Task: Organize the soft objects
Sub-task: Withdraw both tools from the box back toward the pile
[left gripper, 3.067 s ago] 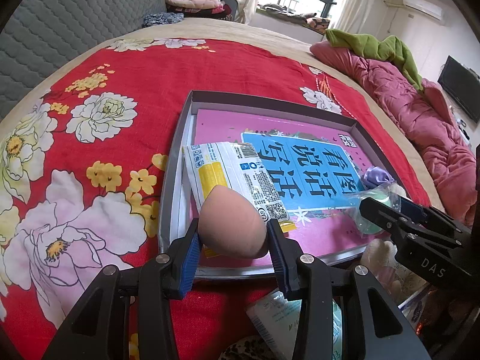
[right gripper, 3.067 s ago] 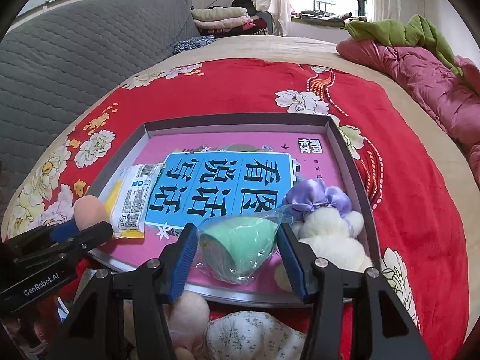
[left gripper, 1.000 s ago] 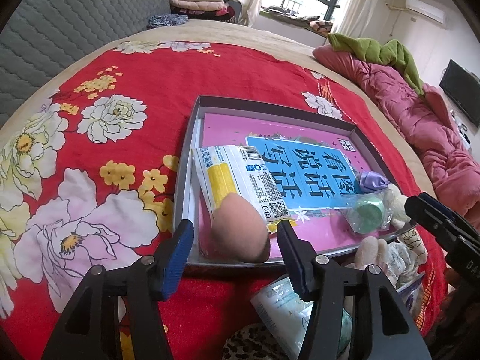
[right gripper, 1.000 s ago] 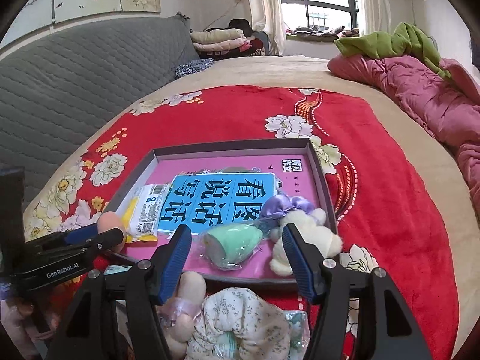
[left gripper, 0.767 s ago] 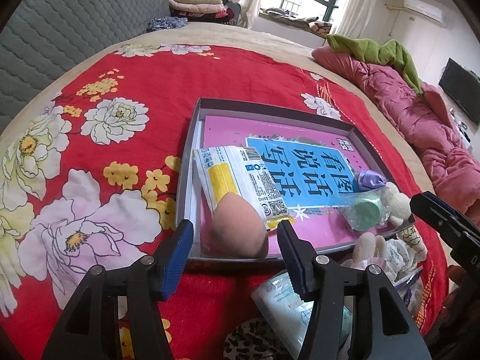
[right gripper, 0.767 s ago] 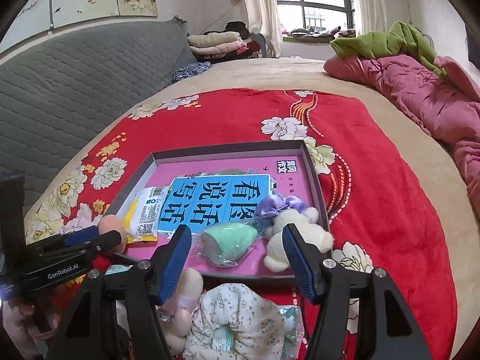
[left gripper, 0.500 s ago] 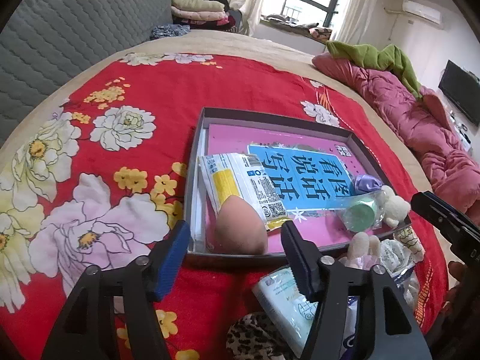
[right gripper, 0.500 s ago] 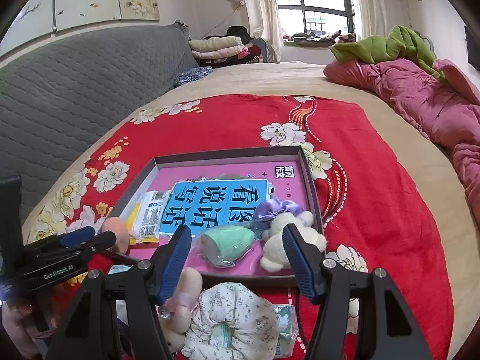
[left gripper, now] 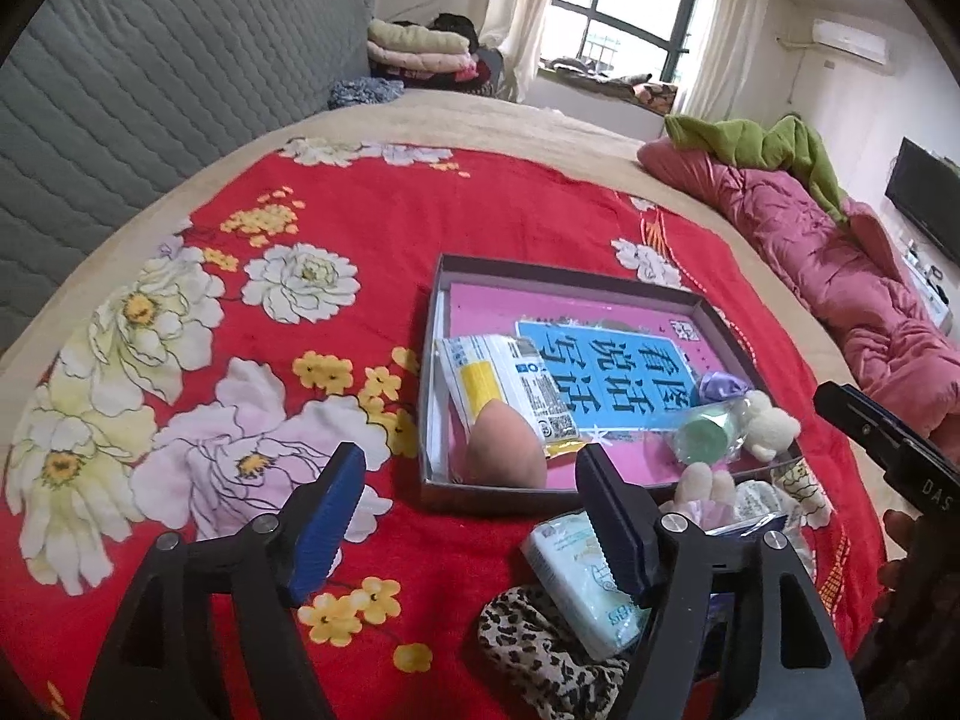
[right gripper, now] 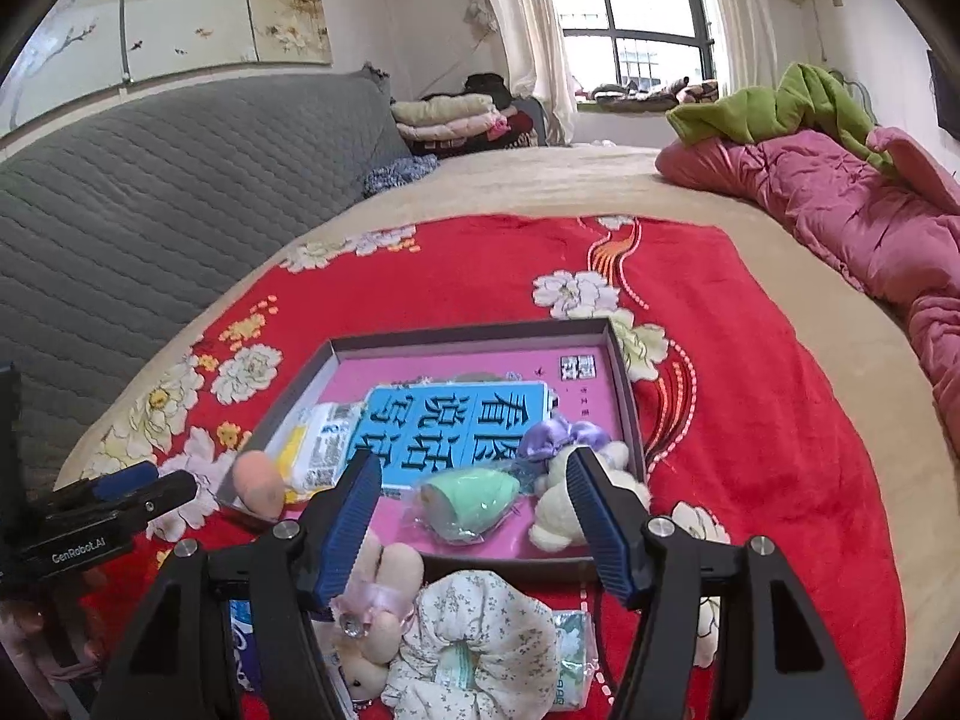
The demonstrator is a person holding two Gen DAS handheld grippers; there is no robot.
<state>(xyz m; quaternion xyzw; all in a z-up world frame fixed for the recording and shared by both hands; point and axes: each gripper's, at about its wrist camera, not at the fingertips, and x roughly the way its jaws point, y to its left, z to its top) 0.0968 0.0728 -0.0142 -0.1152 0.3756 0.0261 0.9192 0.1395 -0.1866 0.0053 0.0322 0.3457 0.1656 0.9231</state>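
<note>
While both grippers hang with fingers spread wide and holding nothing, the shallow tray (left gripper: pixel 558 495) lies ahead of them on the red floral blanket (left gripper: pixel 360 222). Beyond the left gripper (left gripper: pixel 471 516), between its fingertips and clear of them, the peach sponge (left gripper: pixel 506 455) sits in the tray's near corner against a white packet (left gripper: pixel 510 381). Ahead of the right gripper (right gripper: pixel 474 510), between its fingers, lies the bagged green sponge (right gripper: pixel 468 501); a floral scrunchie (right gripper: pixel 480 630) rests below them, outside the tray.

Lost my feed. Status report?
Both claws open, empty: left, right. Peach sponge, bagged green sponge in box. Loose pile unsorted. Nothing blocking.
</note>
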